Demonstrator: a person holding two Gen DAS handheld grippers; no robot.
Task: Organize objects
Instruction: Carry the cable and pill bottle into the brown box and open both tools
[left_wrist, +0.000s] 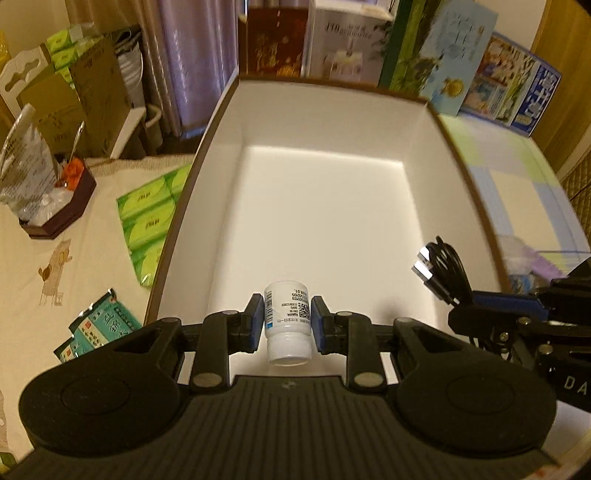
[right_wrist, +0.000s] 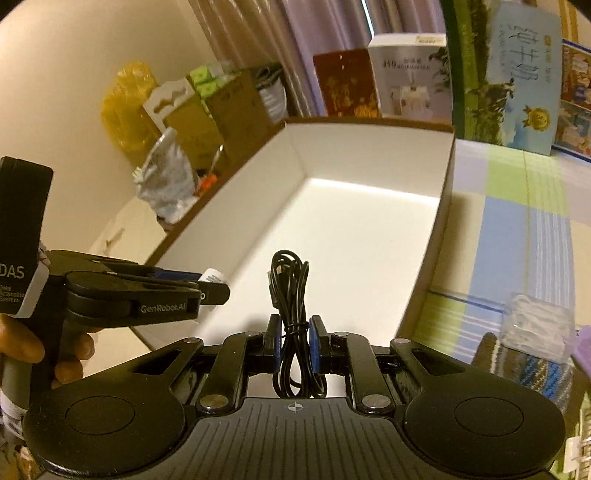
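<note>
The left gripper (left_wrist: 287, 322) is clamped on a small white bottle (left_wrist: 287, 325), its blue pads pressing the labelled sides, the cap pointing back toward the camera and the base pointing forward. The bottle hangs just over the near end of a big open box (left_wrist: 221, 122) with white inner walls and a brown outer rim, whose bare white floor stretches ahead of the fingers. To the right of this gripper, the right gripper (right_wrist: 294, 341) is pinched on a coiled black cable (right_wrist: 291, 295) tied at its middle with a thin twist; the loops stick out in front of and behind its pads, and the plugs (left_wrist: 424, 264) point forward over the box's near right part. From the right wrist, the left gripper appears at the left, held by a hand (right_wrist: 44, 350), with the bottle's end peeking out over the box edge. Left of the left gripper, outside the box, teal packets (left_wrist: 96, 328) lie on a cream cloth, then a green pack of tissues (left_wrist: 151, 218) touching the box's side, and farther out a dark tray (left_wrist: 62, 210) with a silver bag (left_wrist: 26, 166). Right of the right gripper lies a clear plastic piece (right_wrist: 539, 328) on a striped cloth (right_wrist: 517, 229). Beyond the box's far wall stand several upright printed cartons (left_wrist: 347, 44) and curtains (left_wrist: 195, 55).
</note>
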